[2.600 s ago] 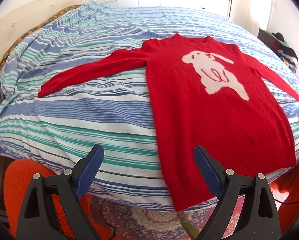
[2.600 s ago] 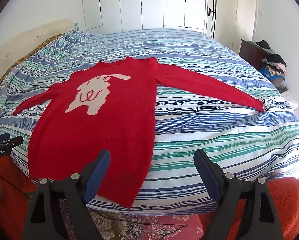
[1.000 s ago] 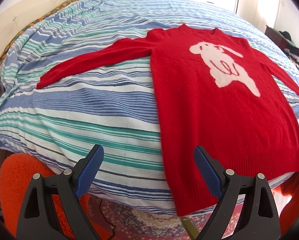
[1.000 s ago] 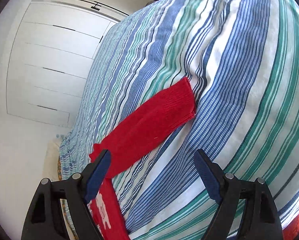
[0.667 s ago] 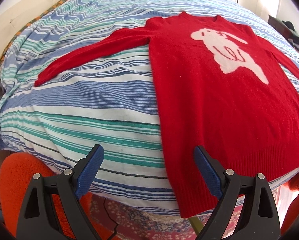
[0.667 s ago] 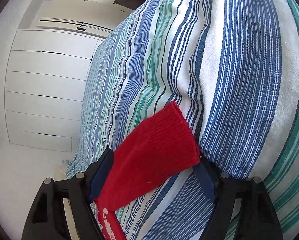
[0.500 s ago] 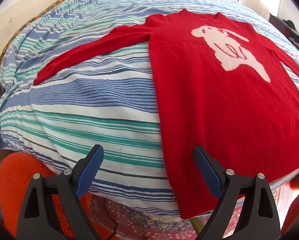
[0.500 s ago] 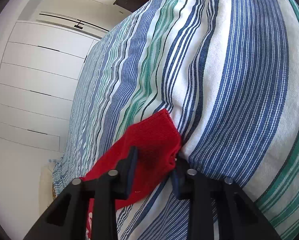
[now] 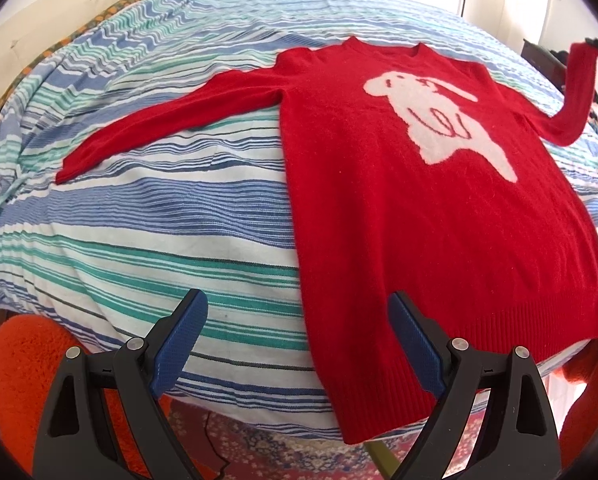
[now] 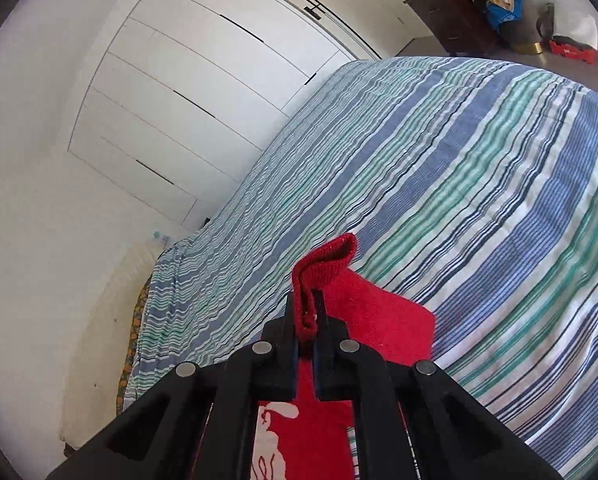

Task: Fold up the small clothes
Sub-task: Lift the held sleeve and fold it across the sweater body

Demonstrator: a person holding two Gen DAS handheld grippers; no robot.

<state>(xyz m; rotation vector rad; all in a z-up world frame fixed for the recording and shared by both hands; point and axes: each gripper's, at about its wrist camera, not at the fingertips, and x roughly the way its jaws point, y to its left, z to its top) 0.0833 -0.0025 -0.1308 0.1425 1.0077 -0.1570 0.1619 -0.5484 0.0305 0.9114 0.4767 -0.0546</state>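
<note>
A red sweater (image 9: 399, 184) with a white animal on its front lies flat on the striped bed (image 9: 147, 216). Its left sleeve (image 9: 167, 120) lies stretched out on the cover. My left gripper (image 9: 297, 334) is open and empty, held off the bed's near edge, just left of the sweater's hem (image 9: 427, 364). My right gripper (image 10: 307, 312) is shut on the cuff (image 10: 323, 268) of the right sleeve and holds it up off the bed. In the left wrist view that sleeve (image 9: 577, 92) rises at the far right.
White wardrobe doors (image 10: 203, 80) stand behind the bed. A dark cabinet (image 10: 455, 12) piled with clothes is at the far right. An orange fluffy cushion (image 9: 19, 368) and a patterned rug (image 9: 267, 452) lie below the bed's near edge.
My right gripper closed on the right sleeve's cuff and lifted it off the bed, so the sleeve now hangs up. My left gripper stayed open at the near edge.
</note>
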